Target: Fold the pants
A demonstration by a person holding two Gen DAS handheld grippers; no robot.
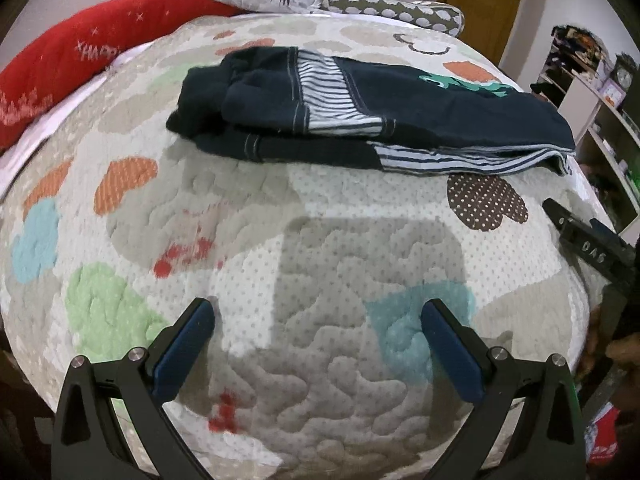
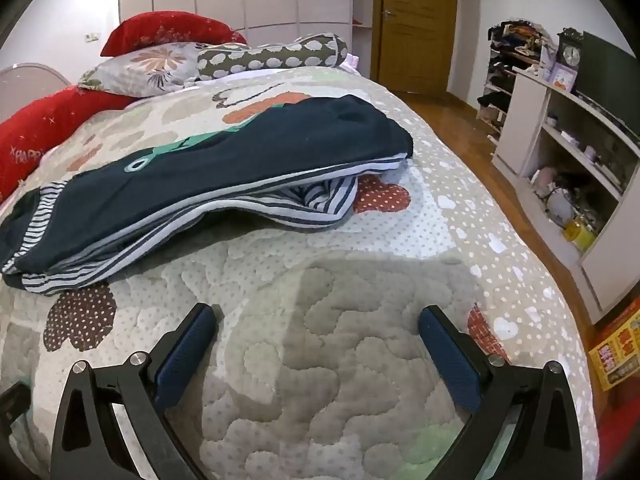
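Dark navy pants with blue-and-white striped panels and a green print lie folded in layers on the quilted bed cover. They also show in the right wrist view, stretching from the left edge to the middle. My left gripper is open and empty, hovering over the cover in front of the pants. My right gripper is open and empty, also short of the pants. Part of the right gripper shows at the right edge of the left wrist view.
Red pillows, a floral pillow and a spotted bolster lie at the head of the bed. A white shelf unit stands to the right across a wooden floor. The bed's right edge is close.
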